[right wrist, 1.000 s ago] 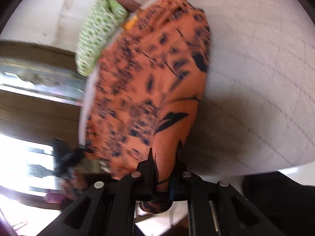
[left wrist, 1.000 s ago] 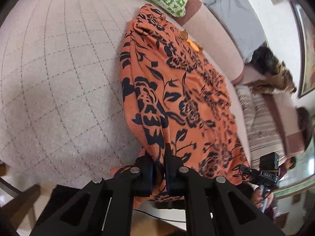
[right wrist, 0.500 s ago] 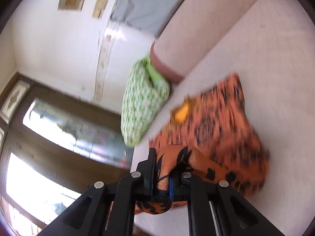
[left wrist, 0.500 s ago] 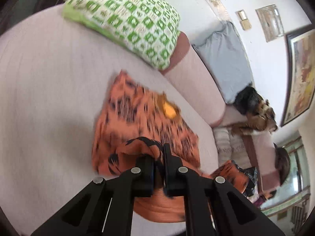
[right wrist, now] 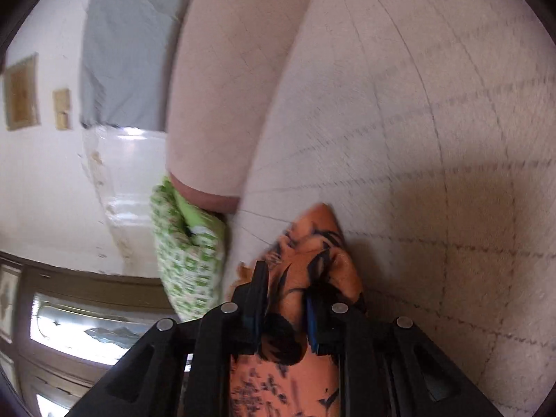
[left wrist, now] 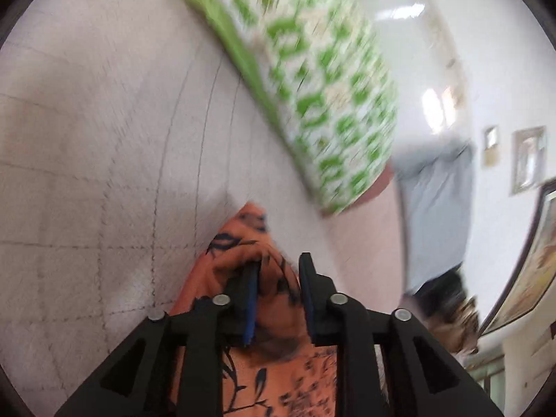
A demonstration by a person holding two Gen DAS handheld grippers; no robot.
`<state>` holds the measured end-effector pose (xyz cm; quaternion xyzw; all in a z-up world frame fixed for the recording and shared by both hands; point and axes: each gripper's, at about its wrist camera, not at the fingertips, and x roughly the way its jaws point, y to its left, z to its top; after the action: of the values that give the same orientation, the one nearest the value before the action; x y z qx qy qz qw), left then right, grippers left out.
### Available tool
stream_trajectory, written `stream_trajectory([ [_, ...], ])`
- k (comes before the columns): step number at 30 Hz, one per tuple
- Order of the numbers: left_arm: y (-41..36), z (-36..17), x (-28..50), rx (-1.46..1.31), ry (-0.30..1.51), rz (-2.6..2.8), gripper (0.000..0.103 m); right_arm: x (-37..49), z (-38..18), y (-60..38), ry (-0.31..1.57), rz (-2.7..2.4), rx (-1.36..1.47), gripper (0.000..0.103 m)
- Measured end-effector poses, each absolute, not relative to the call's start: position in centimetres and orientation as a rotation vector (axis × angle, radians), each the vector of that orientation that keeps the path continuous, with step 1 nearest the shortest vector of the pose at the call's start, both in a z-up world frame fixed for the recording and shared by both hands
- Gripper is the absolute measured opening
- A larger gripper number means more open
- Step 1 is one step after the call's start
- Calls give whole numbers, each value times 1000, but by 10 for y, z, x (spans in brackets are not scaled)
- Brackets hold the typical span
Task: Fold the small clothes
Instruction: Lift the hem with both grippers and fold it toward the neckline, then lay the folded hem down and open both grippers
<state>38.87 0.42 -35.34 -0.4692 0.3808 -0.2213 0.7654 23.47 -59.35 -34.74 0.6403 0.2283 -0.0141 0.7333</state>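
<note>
A home living room is showing here. A pale pink quilted sofa seat [left wrist: 104, 132] is filling most of both views, with a green-and-white patterned cushion [left wrist: 323, 93] lying against its padded pink backrest [right wrist: 222, 80]. A grey pillow [right wrist: 128, 45] is leaning behind. Small framed pictures [left wrist: 526, 158] are hanging on the white wall, and a brown wooden glazed door [right wrist: 69, 319] is letting daylight in.

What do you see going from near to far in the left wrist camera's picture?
Left claw → orange flowered cloth → pinkish checked sofa seat → green-and-white patterned cushion.
</note>
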Motion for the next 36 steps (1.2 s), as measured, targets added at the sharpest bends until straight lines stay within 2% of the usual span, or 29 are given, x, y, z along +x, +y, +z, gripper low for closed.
stream_trajectory([
  [1, 13, -344, 380, -1025, 763, -450, 45, 230, -341, -596, 468, -26, 1398, 31],
  [2, 26, -329, 360, -1026, 653, -388, 66, 222, -332, -597, 429, -56, 1372, 44],
  [3, 34, -318, 345, -1020, 583, -350, 78, 213, -326, -598, 396, -93, 1350, 88],
  [4, 40, -306, 329, -994, 534, -321, 80, 204, -318, -598, 354, -133, 1331, 101],
  [7, 35, -283, 301, -844, 622, -305, 80, 178, -292, -595, 242, -168, 1269, 101],
  [11, 3, -292, 262, -748, 709, -286, 80, 195, -262, -551, 367, -99, 1088, 99],
  [14, -26, -320, 253, -681, 838, -244, 80, 239, -259, -473, 579, -11, 885, 84],
  [16, -37, -338, 251, -606, 913, -177, 80, 265, -265, -423, 679, 56, 773, 66],
  [19, -40, -356, 256, -562, 951, -100, 80, 293, -274, -353, 794, 133, 604, 56],
  [27, -23, -361, 280, -585, 983, -37, 79, 392, -310, -255, 1017, 187, 369, 56],
  [30, -20, -360, 287, -582, 989, -32, 79, 445, -306, -231, 1002, 131, 251, 58],
  [32, -21, -360, 291, -560, 997, -31, 79, 484, -302, -231, 1002, 111, 290, 58],
  [36, -22, -359, 293, -557, 1015, -40, 79, 522, -289, -263, 889, 42, 482, 58],
])
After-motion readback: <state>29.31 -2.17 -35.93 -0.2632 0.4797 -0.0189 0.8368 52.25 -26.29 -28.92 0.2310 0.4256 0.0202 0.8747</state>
